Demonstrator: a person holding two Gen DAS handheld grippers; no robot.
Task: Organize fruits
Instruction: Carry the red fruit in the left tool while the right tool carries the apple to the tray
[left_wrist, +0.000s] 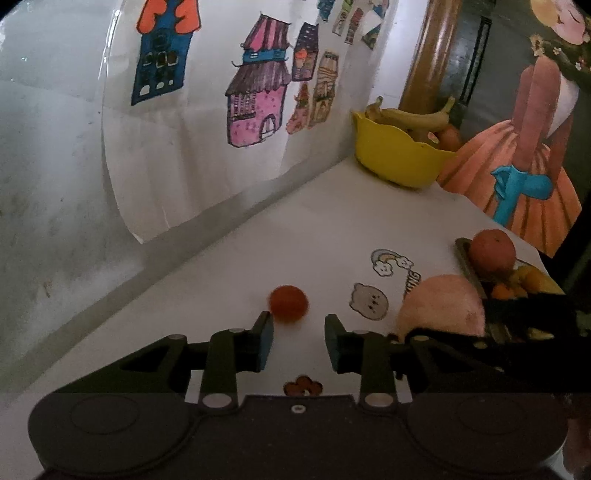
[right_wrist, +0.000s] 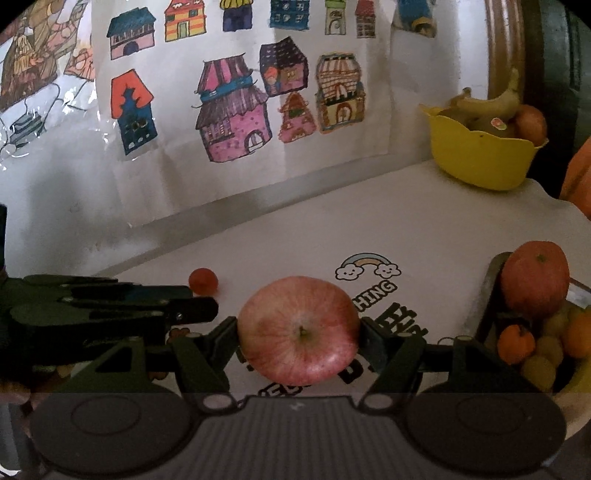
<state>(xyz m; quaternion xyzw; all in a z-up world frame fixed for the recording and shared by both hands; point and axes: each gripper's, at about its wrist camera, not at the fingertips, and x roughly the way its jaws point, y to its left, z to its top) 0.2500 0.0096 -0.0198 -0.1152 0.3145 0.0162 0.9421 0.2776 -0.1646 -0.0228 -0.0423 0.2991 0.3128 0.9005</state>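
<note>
We hold the apple (right_wrist: 300, 329) in our right tool (right_wrist: 297, 332), which is closed on it from both sides, with the stem end turned toward the camera. We grip it across its widest part, probably because a round, smooth fruit slips less there. It hangs a little above the worktop (right_wrist: 332, 221), between the tray (right_wrist: 493, 291) on the right and the small red fruit (right_wrist: 202, 281) on the left.

Our left tool (left_wrist: 298, 334) is open and holds nothing. Its jaws stand apart just in front of the small red fruit (left_wrist: 288, 303), which lies alone on the worktop (left_wrist: 295, 229), so we judge that this fruit is the next one to pick. The opening looks wider than the fruit, which leaves room to come around it.

The tray already carries an orange (right_wrist: 535, 280) and several smaller fruits, heaped together. The yellow bowl (right_wrist: 480, 158) stands far back near the wall with bananas (right_wrist: 491, 101) in it. We think the apple should go to one of these two places, but we cannot tell which.
</note>
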